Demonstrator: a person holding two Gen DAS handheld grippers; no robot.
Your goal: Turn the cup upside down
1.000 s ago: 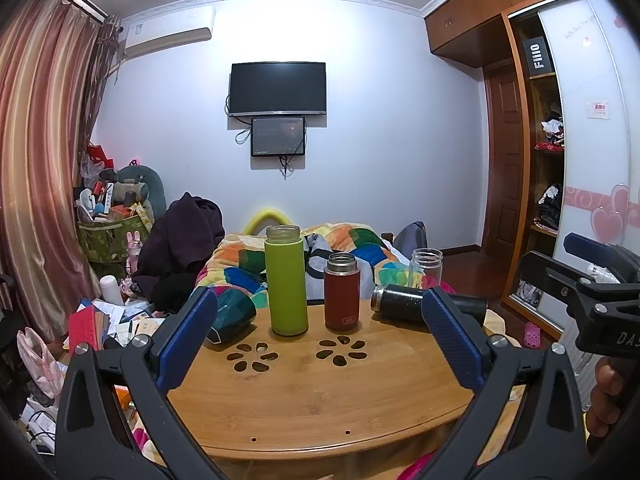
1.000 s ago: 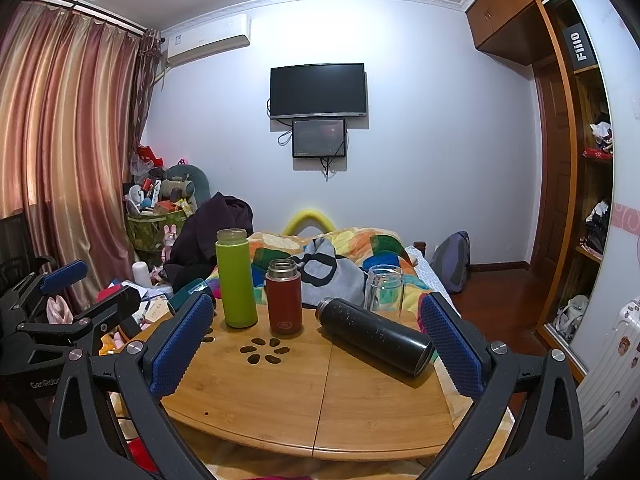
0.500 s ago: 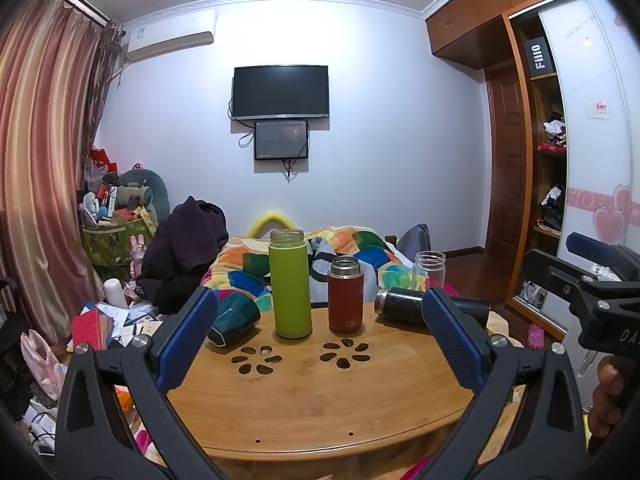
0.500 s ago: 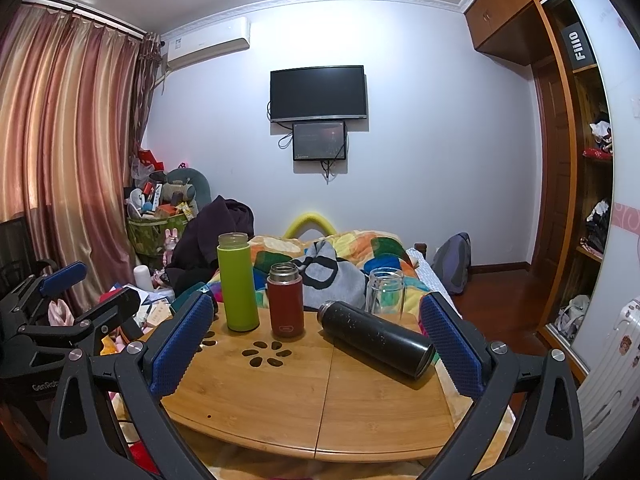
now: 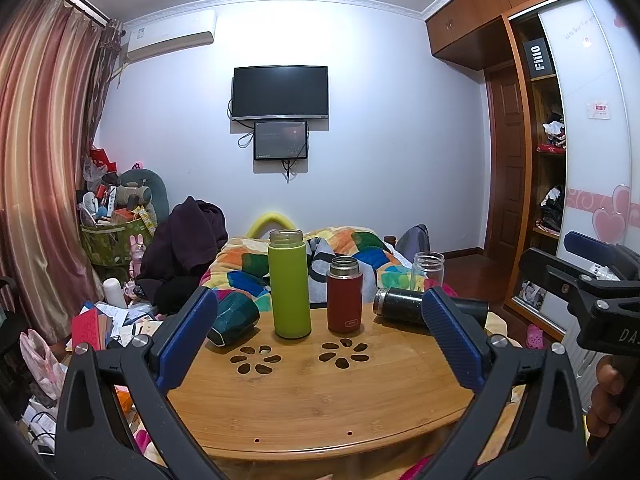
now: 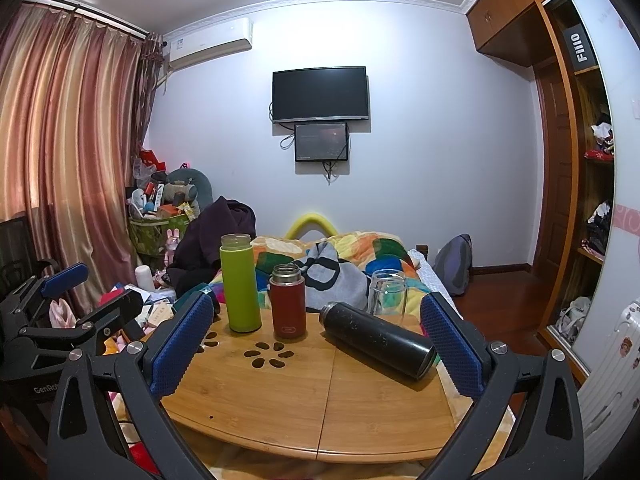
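Observation:
On the round bamboo table (image 5: 320, 396) (image 6: 280, 396) stand a tall green cup (image 5: 289, 284) (image 6: 239, 283), a short red cup (image 5: 344, 294) (image 6: 287, 301) and a clear glass cup (image 5: 428, 270) (image 6: 387, 294), all upright and open-topped. A black cup (image 5: 404, 311) (image 6: 378, 339) lies on its side at the right. A dark teal cup (image 5: 232, 318) lies on its side at the left. My left gripper (image 5: 320, 344) is open and empty, held back from the table's near edge. My right gripper (image 6: 316, 352) is open and empty, facing the black cup.
A bed with a colourful quilt (image 5: 340, 248) sits just behind the table. Clutter and a full basket (image 5: 112, 236) fill the floor at the left. A wardrobe (image 5: 552, 184) stands at the right. The right gripper shows at the left view's right edge (image 5: 588, 280).
Both grippers have risen slightly and shifted a little; the cups sit lower in both views. Nothing on the table has moved and both grippers stay open.

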